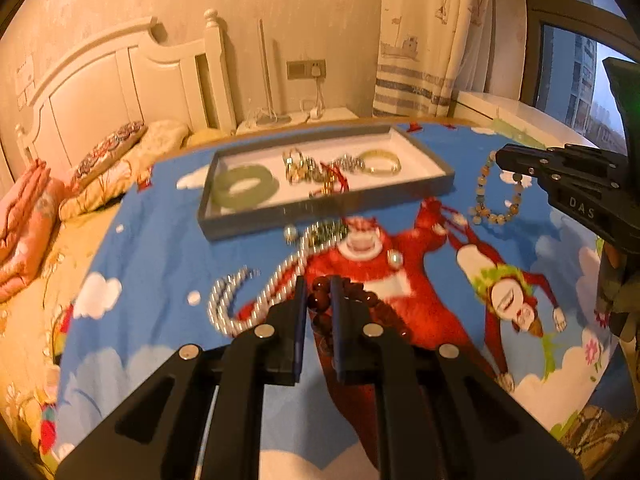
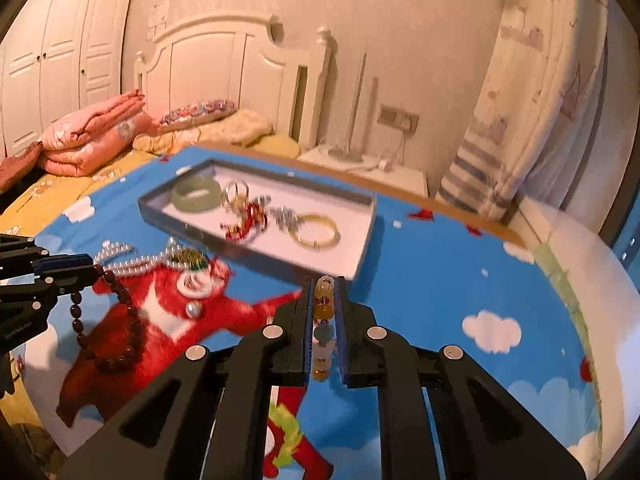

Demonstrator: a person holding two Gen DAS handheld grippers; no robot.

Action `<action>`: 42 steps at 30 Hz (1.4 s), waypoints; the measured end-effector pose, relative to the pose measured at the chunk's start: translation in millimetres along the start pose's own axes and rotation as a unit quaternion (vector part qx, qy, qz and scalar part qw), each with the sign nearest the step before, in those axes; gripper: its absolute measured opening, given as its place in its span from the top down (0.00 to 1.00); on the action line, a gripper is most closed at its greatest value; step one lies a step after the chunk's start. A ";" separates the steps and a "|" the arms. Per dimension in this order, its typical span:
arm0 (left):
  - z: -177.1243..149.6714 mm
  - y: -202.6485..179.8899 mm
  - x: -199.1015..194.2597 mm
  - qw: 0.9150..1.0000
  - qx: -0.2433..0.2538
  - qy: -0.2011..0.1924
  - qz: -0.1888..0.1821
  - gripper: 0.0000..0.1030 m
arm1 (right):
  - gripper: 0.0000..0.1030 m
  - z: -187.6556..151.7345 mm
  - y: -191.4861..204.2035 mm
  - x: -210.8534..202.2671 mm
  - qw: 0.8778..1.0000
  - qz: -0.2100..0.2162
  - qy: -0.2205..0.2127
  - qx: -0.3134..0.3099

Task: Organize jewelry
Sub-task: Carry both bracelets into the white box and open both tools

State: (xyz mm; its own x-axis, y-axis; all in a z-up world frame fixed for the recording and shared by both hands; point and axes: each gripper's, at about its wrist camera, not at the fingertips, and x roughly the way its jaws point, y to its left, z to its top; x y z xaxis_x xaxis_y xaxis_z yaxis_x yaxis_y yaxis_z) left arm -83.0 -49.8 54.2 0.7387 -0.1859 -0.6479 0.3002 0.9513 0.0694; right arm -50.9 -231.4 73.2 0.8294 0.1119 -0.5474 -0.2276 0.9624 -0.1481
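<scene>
A: Left wrist view shows the left gripper (image 1: 320,292) clenched on a dark red bead bracelet (image 1: 360,300), which hangs from its tips above the cartoon blanket (image 1: 160,272).

B: And the right one?

A: The right gripper (image 2: 324,292) is clamped on an amber bead bracelet (image 2: 323,312); the beads run up between its pads. From the left camera that bracelet dangles clear of the blanket, just right of the tray (image 1: 440,168).

B: So both are carrying something. What's already sorted?

A: The tray holds a pale green bangle (image 1: 244,188), a yellow bangle (image 1: 380,160) and a tangle of gold, silver and red pieces (image 1: 320,172) in the middle.

B: What's left?

A: A long pearl necklace (image 1: 276,280) with a green pendant (image 2: 190,259) lies on the blanket just in front of the tray, plus two loose pearls, one near the tray edge (image 1: 290,233) and one on the red figure (image 1: 394,258). I'd judge it past halfway: these two bracelets still need to go into the tray, then the necklace and the loose pearls.
</scene>
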 end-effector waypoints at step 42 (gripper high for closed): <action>165.0 31.2 153.2 0.998 -0.003 0.009 0.055 0.27 | 0.83 45.7 -29.4 115.3 0.994 0.066 0.057 0.073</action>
State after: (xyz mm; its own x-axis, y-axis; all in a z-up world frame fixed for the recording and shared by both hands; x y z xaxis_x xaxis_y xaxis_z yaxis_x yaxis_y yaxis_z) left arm 139.0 -89.2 82.3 0.7555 -0.0763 -0.6507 0.2152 0.9670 0.1364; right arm 74.8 -235.5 52.1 0.7327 0.2187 -0.6445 -0.2473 0.9678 0.0473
